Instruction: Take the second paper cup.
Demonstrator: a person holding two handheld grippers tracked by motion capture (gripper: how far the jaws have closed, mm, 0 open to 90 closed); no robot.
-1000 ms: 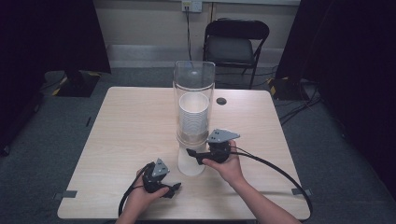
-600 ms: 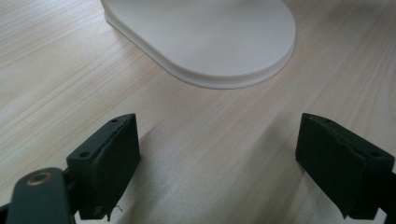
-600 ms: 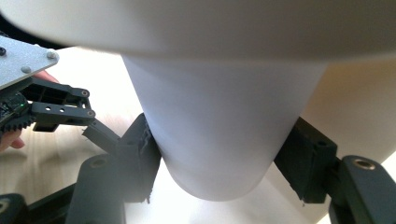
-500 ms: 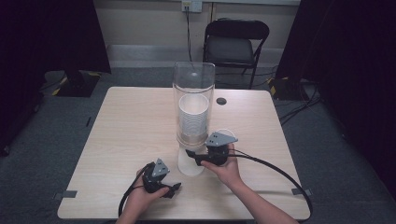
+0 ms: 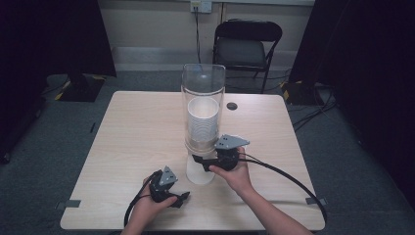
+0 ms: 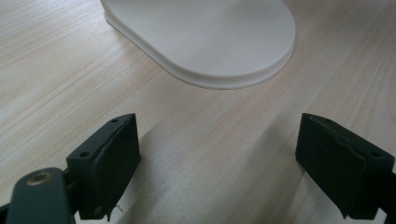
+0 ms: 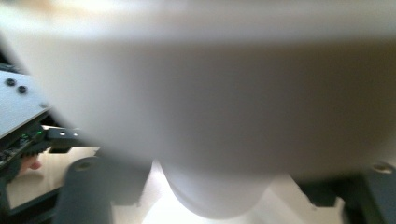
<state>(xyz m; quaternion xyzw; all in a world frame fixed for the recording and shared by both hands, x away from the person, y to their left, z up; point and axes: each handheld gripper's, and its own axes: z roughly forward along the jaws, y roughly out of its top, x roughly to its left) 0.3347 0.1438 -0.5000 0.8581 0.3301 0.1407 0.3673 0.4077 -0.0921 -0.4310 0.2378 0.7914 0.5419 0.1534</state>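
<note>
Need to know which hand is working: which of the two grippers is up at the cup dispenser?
The right gripper: it reaches under the clear cup dispenser, at the bottom of the cup stack. The left gripper sits open, low over the table.

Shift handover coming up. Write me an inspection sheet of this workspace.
Surface: light wood table, bare apart from a dark round spot.
Job's things: clear cup dispenser holding stacked white cups, on a white base.
Clutter: nothing seen.
Grippers: left gripper low on the table, jaws apart; right gripper at the dispenser's bottom, jaws hidden.
Cables: black cable trails right.
Surroundings: folding chair, grey carpet.
</note>
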